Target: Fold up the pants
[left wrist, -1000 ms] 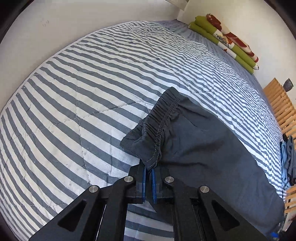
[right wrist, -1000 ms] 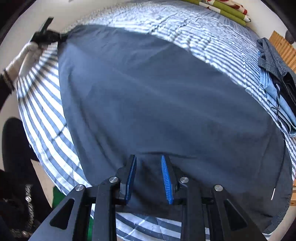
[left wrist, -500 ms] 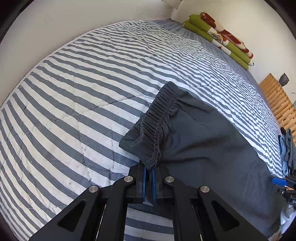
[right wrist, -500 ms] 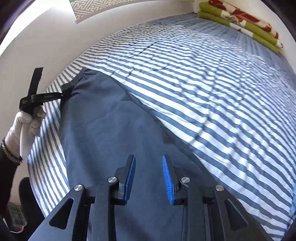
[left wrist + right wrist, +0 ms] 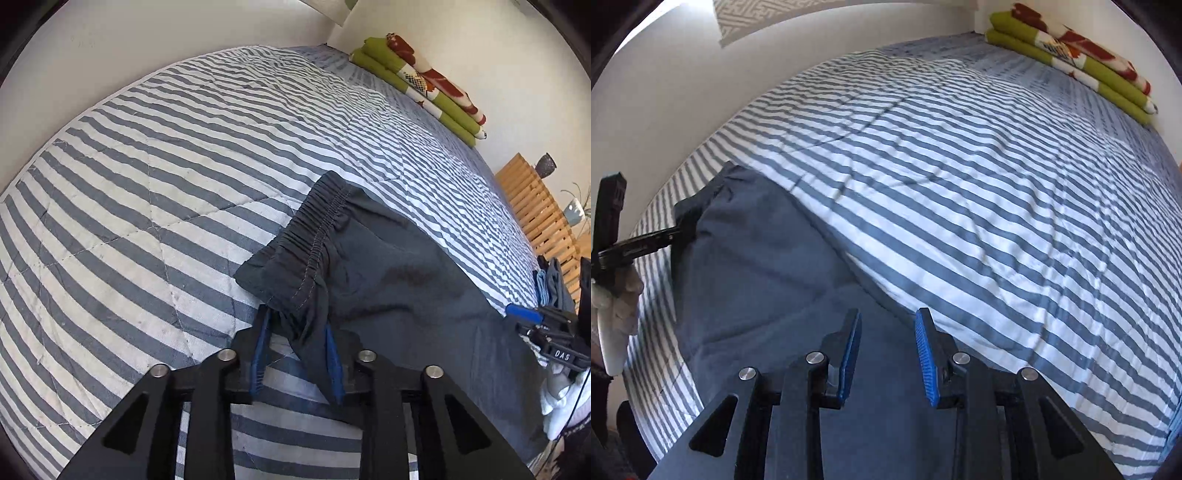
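Dark grey pants (image 5: 388, 280) lie flat on the striped bed (image 5: 184, 166), their elastic waistband (image 5: 321, 229) toward the left end. My left gripper (image 5: 295, 325) sits at the waistband's near corner. Its jaws are opening, and the corner hangs loose between the blue pads without being pinched. In the right wrist view the pants (image 5: 750, 258) stretch away to the left, where the left gripper (image 5: 646, 245) and a white-gloved hand (image 5: 613, 306) show. My right gripper (image 5: 888, 321) hovers open over the pants' far edge, nothing between its fingers. It also shows in the left view as the right gripper (image 5: 546, 325).
A folded green and red blanket (image 5: 417, 85) lies at the head of the bed by the wall. A wooden slatted frame (image 5: 532, 206) and a stack of folded clothes (image 5: 550, 280) sit at the right. A white wall runs along the bed's far side.
The left jaws have parted and let go of the waistband corner. The right gripper has swept across the pants toward their far edge and now appears at the right of the left view.
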